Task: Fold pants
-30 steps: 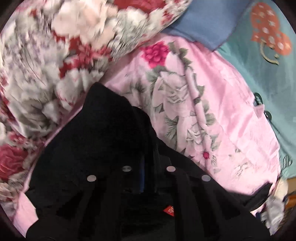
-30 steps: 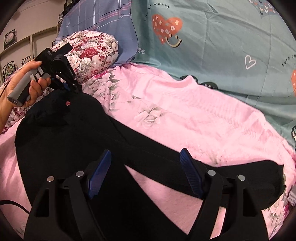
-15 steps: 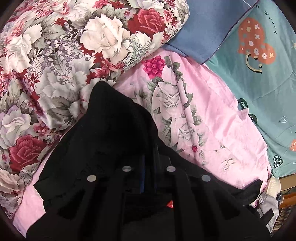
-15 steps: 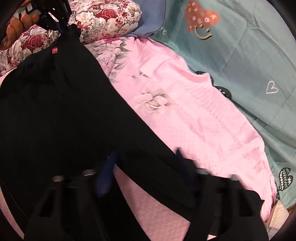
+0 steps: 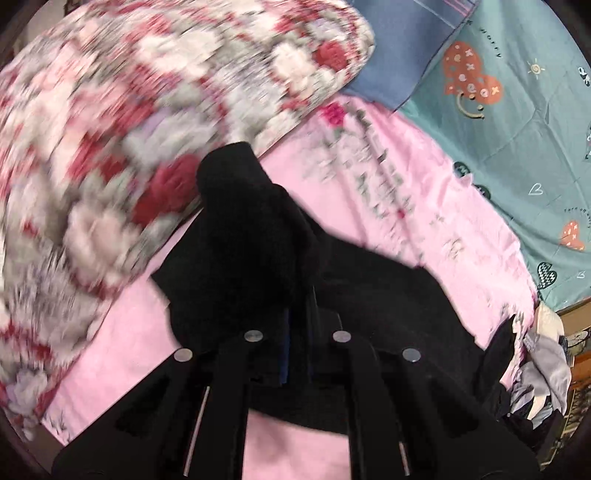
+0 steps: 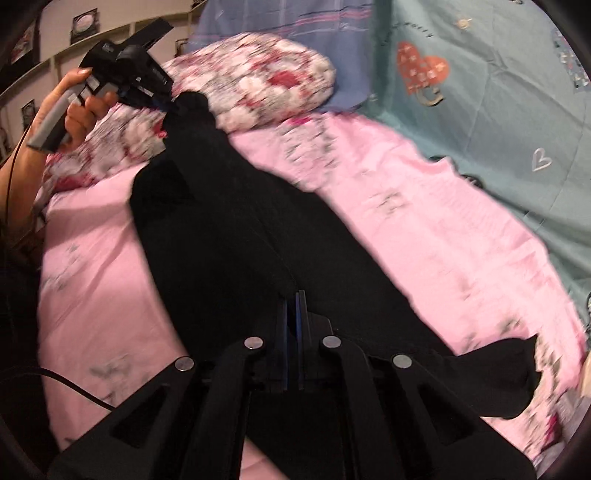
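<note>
Right wrist view: right gripper, clenched on the black pants, which run far-left across the pink sheet to the left gripper, likewise pinching them beside the floral pillow.

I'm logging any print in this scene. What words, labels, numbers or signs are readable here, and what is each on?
"worry": small dark lettering on the teal sheet, above the orange heart-shaped smiley print; the word before it is cut off.
Small curved lettering by the lower orange heart: too blurred to read.
Black pants: no readable label.
Framed pictures on the wall: too small to read.
</note>
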